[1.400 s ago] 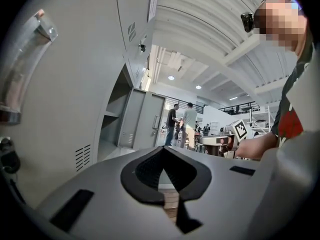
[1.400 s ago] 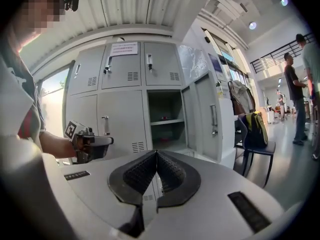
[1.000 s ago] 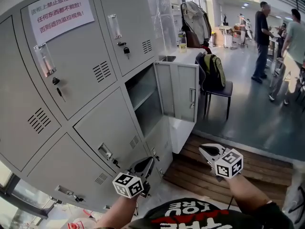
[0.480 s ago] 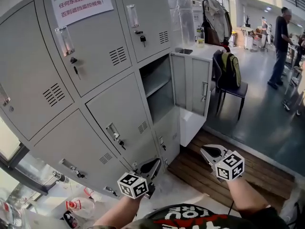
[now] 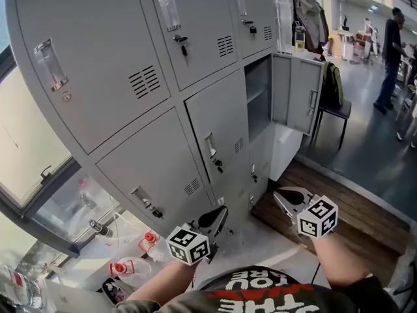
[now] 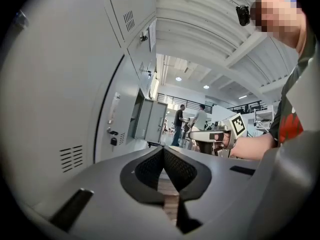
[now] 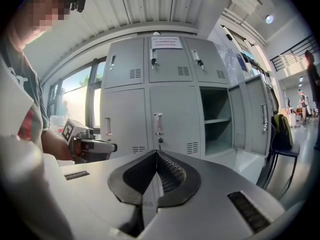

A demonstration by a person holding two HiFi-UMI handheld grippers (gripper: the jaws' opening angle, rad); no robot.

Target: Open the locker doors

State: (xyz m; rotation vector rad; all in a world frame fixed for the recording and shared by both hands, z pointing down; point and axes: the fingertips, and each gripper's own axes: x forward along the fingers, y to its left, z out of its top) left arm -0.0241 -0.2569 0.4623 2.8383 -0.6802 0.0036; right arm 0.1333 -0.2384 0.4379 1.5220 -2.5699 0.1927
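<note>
A bank of grey metal lockers (image 5: 130,57) stands in front of me. One middle-row door (image 5: 296,93) at the right hangs open and shows an empty shelf (image 7: 215,119). The door left of it (image 5: 218,132) is closed, with a handle (image 5: 210,147) and a key. My left gripper (image 5: 221,212) is low in the head view, shut and empty, close to the bottom lockers. My right gripper (image 5: 280,194) is to its right, also shut with nothing in it, apart from the lockers. The jaws meet at the tips in the left gripper view (image 6: 163,149) and the right gripper view (image 7: 156,153).
A wooden platform (image 5: 339,214) lies on the floor at the right. A chair with a green backpack (image 5: 332,83) stands behind the open door. Bottles (image 5: 146,240) lie on the floor at the left under a window (image 5: 32,155). A person (image 5: 391,51) stands far right.
The view has swung left along the locker bank, and both grippers have travelled left with it. The open door now sits farther to the right. Both grippers have stayed shut.
</note>
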